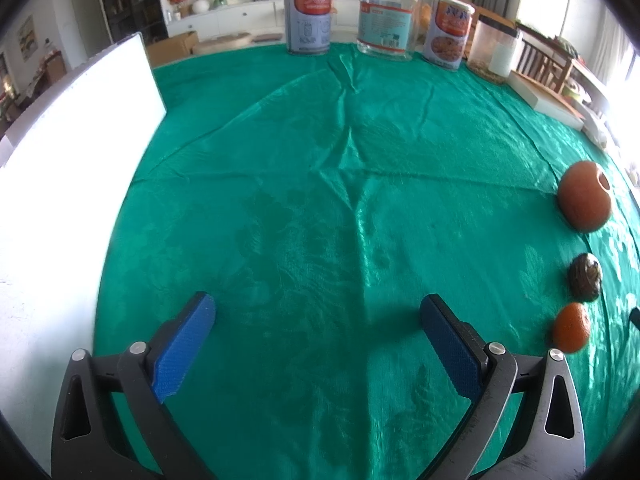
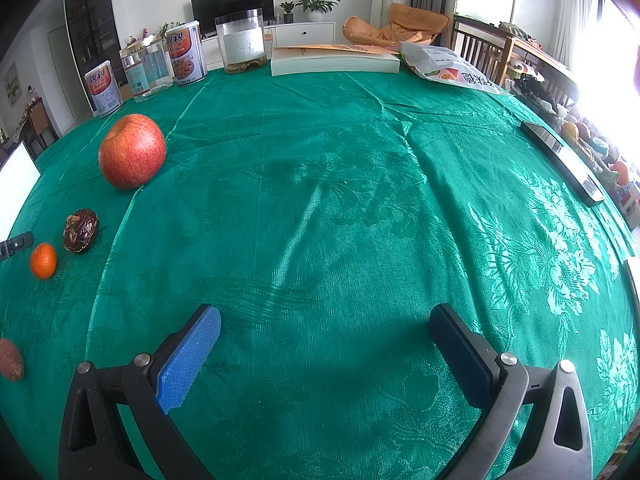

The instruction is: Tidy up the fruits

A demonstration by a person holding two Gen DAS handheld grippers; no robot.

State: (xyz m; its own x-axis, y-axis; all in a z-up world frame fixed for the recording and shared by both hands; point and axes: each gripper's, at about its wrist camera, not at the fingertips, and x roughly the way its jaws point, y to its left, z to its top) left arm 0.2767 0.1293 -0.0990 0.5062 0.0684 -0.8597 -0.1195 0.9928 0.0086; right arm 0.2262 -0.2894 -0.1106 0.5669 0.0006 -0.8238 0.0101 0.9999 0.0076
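Across the green tablecloth: I am looking down along both grippers at a table draped in a shiny green tablecloth (image 2: 340,200), seen through two fisheye lenses.
Left gripper: I am holding the left gripper (image 1: 318,318) over bare cloth, its blue-padded jaws standing wide apart with nothing between them.
Right gripper: I am holding the right gripper (image 2: 325,326) over bare cloth too, jaws spread apart and gripping nothing.
Apple: a red apple (image 2: 132,151) is sitting on the cloth to the far left in the right wrist view, and at the right edge of the left wrist view.
Date: a dark wrinkled fruit, seemingly a dried date (image 2: 81,230), is lying nearer than the apple, apart from it.
Tangerine: a small orange tangerine (image 2: 43,260) is resting just beside the date, on its near left side, without touching it.
Brown fruit: a brownish fruit (image 2: 10,359) is showing at the near left edge of the right wrist view, partly cut off; I cannot tell what it is.
Far edge: two printed tins (image 1: 308,14), a clear jar (image 1: 387,18) and a plastic canister (image 2: 242,40) are standing in a row.
Far right: a thick book (image 2: 334,62) and a printed bag (image 2: 448,64) are lying side by side.
Left side: a white board (image 1: 72,140) is standing beside the left gripper.
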